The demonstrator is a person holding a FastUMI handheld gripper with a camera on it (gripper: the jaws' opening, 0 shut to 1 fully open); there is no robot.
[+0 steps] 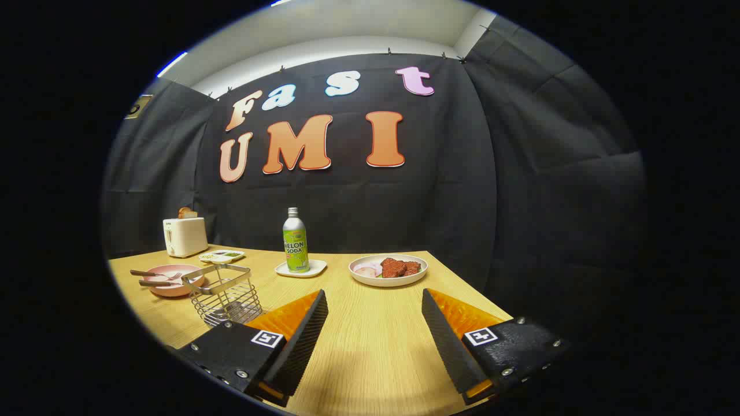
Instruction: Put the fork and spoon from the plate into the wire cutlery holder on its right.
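Cutlery is the business here: a fork (165, 274) and a spoon (155, 283) lie flat across a pink plate (173, 287) at about ten o'clock from the gripper (374, 300), well apart from its fingers. Both look like thin metal pieces, so I judge them light, stiff and slippery, lying low against the plate, which makes them awkward to pinch. The best hold is probably on a handle where it overhangs or rises off the rim on the plate's far-left side, taken across its narrow width, one piece at a time. Just beside the plate, on the side nearer the gripper, stands the wire cutlery holder (224, 294), an open basket of thin rods with a folding handle lying over its top; it looks light enough to slide or tip if knocked, and the handle may partly bar the opening. The gripper hangs over bare table (370, 346) with its fingers spread wide and nothing between them. At about twelve o'clock, beyond the fingers, sits a plate of food (388, 269); at about eleven o'clock a soda bottle (295, 240) stands on a small tray, with a toaster (185, 236) farther back, beyond the pink plate.
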